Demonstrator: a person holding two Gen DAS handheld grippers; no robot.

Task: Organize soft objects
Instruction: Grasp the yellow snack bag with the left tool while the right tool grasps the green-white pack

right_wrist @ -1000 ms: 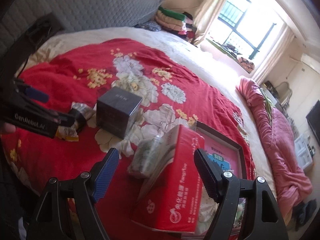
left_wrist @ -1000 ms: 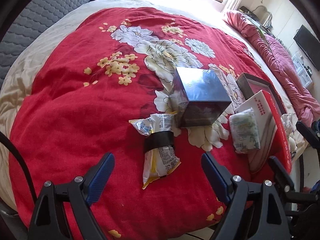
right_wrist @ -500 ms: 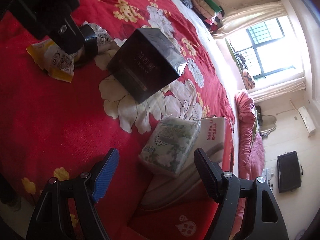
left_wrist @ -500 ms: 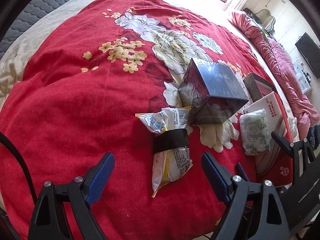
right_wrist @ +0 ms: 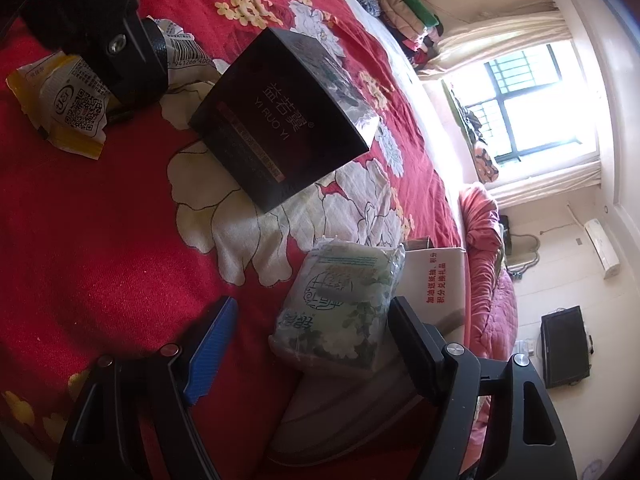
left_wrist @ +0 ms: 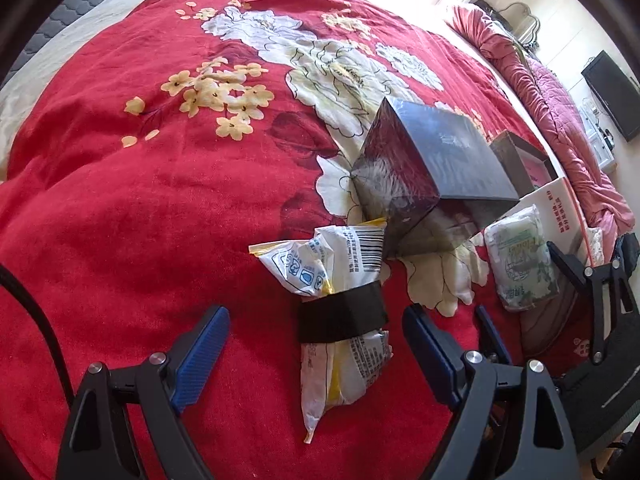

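On the red floral bedspread (left_wrist: 132, 216) lie the task's soft things; a crumpled white-and-yellow snack packet (left_wrist: 340, 304), bound round its middle by a black band (left_wrist: 342, 317), lies between the fingers of the left gripper (left_wrist: 316, 344), whose blue-padded jaws stand wide with neither pad touching it; just beyond the packet, touching its upper end, sits a dark glossy box (left_wrist: 432, 172) with one corner turned towards the camera. To the right of that box a green-and-white tissue pack (left_wrist: 520, 260) lies partly on a white-and-red carton (left_wrist: 560, 212); behind the carton an open dark tray (left_wrist: 520, 160) shows a pink inside. In the right wrist view the right gripper (right_wrist: 312, 340) frames the near end of the tissue pack (right_wrist: 344, 300); its jaws have just been closing a little, yet they remain apart and no pad presses on the pack; the dark box (right_wrist: 280, 120) stands further off, and the snack packet (right_wrist: 72, 108) lies at the upper left, partly hidden by the black frame of the left gripper (right_wrist: 120, 56). Folded clothes (right_wrist: 412, 20) are stacked near the curtained window (right_wrist: 536, 108).
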